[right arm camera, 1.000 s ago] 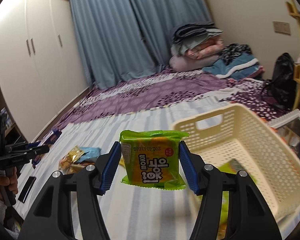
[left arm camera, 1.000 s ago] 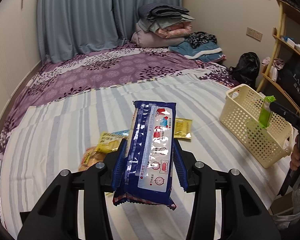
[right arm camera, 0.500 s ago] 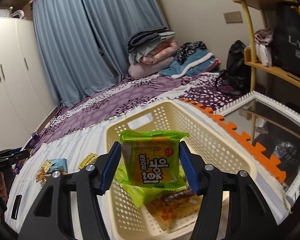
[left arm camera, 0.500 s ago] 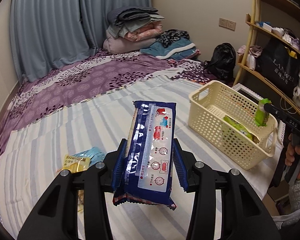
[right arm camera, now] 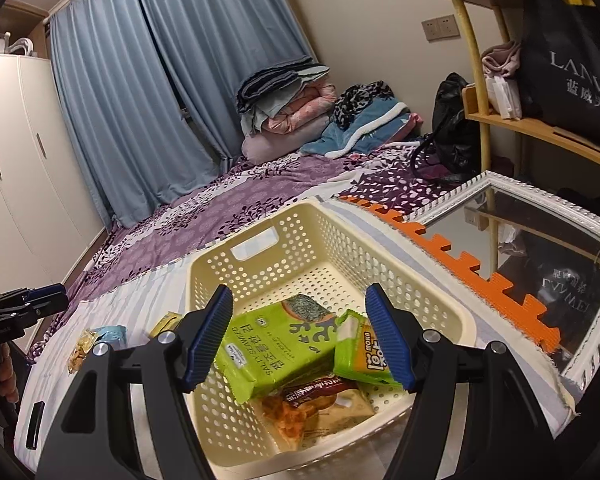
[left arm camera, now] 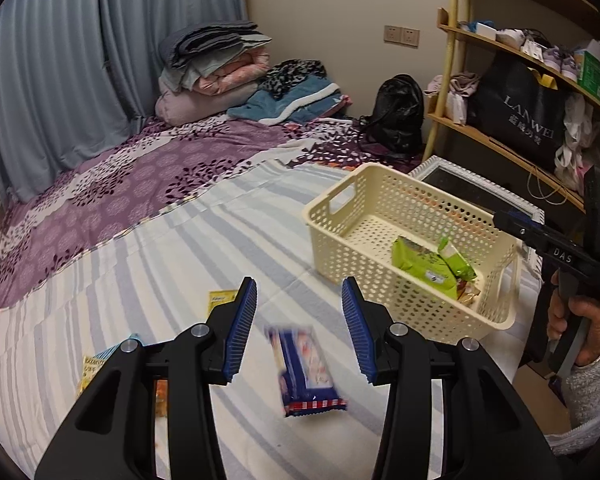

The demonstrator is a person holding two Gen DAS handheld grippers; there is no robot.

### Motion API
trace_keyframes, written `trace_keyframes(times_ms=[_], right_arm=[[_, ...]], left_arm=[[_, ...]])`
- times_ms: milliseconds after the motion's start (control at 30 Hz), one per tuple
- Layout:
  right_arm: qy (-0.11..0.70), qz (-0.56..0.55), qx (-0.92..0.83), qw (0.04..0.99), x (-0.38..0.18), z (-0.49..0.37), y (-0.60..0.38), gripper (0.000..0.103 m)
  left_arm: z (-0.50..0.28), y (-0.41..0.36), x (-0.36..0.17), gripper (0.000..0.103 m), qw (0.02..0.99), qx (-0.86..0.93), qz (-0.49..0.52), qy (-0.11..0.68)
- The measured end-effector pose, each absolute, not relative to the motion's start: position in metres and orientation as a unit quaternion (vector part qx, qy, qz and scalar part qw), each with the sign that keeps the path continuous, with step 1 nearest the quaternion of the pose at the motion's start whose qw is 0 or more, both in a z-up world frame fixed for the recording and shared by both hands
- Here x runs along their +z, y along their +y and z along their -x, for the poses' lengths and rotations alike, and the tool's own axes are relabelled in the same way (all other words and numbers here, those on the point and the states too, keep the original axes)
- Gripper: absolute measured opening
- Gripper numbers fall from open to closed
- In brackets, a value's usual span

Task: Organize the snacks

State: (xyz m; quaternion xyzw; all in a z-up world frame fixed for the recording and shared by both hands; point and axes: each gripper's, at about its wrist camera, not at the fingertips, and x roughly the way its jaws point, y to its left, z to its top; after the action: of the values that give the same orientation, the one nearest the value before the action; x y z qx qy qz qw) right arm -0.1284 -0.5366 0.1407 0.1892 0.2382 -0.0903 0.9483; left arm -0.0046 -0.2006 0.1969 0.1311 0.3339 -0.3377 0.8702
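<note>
My left gripper (left arm camera: 299, 284) is open over the striped sheet. Below its jaws is the blue snack packet (left arm camera: 306, 368), blurred and free of both pads. The cream basket (left arm camera: 332, 216) stands to the right, and the tip of my right gripper (left arm camera: 516, 220) reaches over its far rim. In the right wrist view my right gripper (right arm camera: 299, 290) hangs over the basket (right arm camera: 300, 240) with its jaws opening and nothing pressed between them. Under it the small green packet (right arm camera: 360, 354) lies on a large green seaweed pack (right arm camera: 276, 348) and an orange-brown packet (right arm camera: 312, 404).
Loose snacks lie on the sheet: a yellow sachet (left arm camera: 220, 300) and a yellow-blue pack (left arm camera: 100, 360). A white-framed mirror (right arm camera: 540, 264) and orange foam mat (right arm camera: 460, 264) lie right of the basket. A wooden shelf (left arm camera: 500, 60), black backpack (left arm camera: 398, 114) and folded bedding (left arm camera: 216, 68) are behind.
The left jaws spread and let the blue packet drop toward the sheet as the view swung right. The right jaws widened and the small green packet fell into the basket.
</note>
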Motion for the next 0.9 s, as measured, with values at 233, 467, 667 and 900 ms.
trace_keyframes(times_ms=[233,467,667,900], right_arm=[[0.233,-0.198,-0.097,0.947,0.139,0.136,-0.544,0.07],[0.239,-0.201,-0.094,0.945,0.133,0.133,-0.543,0.072],[0.241,-0.2,-0.092,0.945,0.131,0.133,-0.541,0.072],[0.244,-0.204,-0.094,0.943,0.127,0.134,-0.543,0.072]], left_arm=[[0.006,-0.224,0.188,0.047,0.86,-0.352,-0.141,0.341],[-0.005,-0.226,0.137,0.047,0.837,-0.337,-0.133,0.409],[-0.01,-0.228,0.09,0.047,0.819,-0.311,-0.131,0.464],[-0.018,-0.221,0.059,0.061,0.812,-0.277,-0.118,0.5]])
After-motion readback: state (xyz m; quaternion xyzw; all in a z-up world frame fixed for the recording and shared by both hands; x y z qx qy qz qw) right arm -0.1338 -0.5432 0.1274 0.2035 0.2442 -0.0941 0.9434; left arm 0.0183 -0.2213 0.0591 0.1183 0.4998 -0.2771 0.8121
